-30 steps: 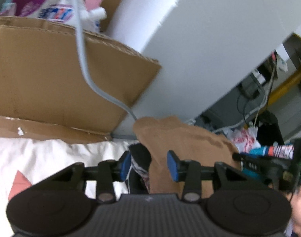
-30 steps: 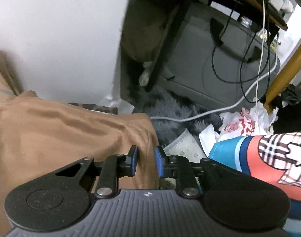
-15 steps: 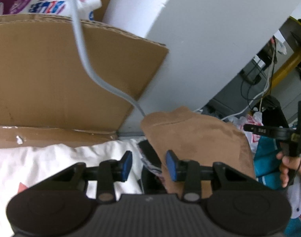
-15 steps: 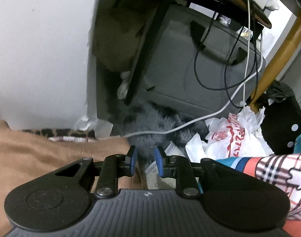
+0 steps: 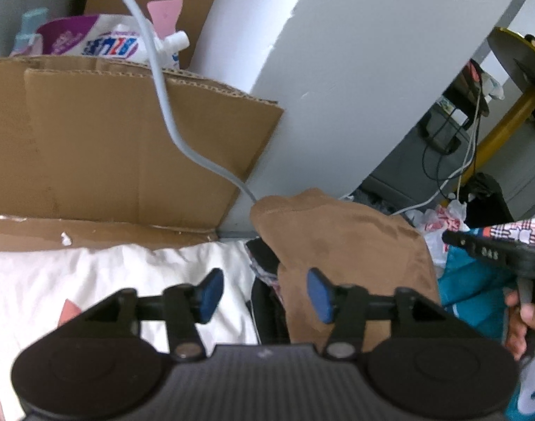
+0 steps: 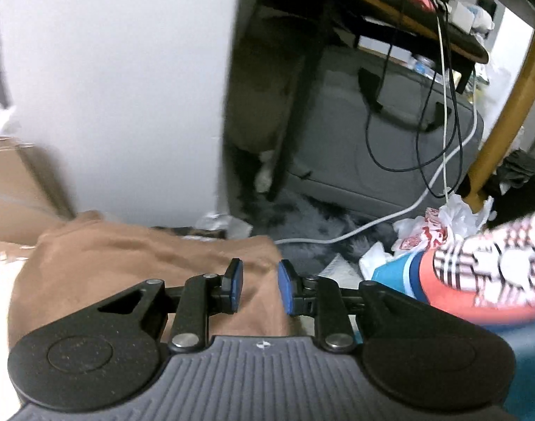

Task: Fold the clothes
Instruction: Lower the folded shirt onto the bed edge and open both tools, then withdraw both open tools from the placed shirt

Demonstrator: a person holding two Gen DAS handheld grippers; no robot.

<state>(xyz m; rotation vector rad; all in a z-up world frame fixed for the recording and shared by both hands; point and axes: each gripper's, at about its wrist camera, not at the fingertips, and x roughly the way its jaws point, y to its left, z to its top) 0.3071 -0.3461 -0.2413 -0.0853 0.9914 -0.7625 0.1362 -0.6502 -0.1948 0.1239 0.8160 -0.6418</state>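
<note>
While the brown garment [image 5: 351,245] lies bunched on the white bedding [image 5: 109,273] near the cardboard [image 5: 109,147], it could slump off the bedding's far edge toward the floor clutter. Its long axis seems to run away from the cameras (folds blur this). Left tool [image 5: 263,294] is opening, gripping nothing; right tool [image 6: 260,291] stands narrow, cloth below, not visibly pinched.

A: What hides the brown suede-like garment [image 5: 355,245]?

B: At six o'clock, the black gripper body [image 5: 263,379] covers its near edge.

A: And the right-wrist view?

B: The checked red-and-blue sleeve [image 6: 477,280] at three o'clock is smeared, cut by the frame.
</note>
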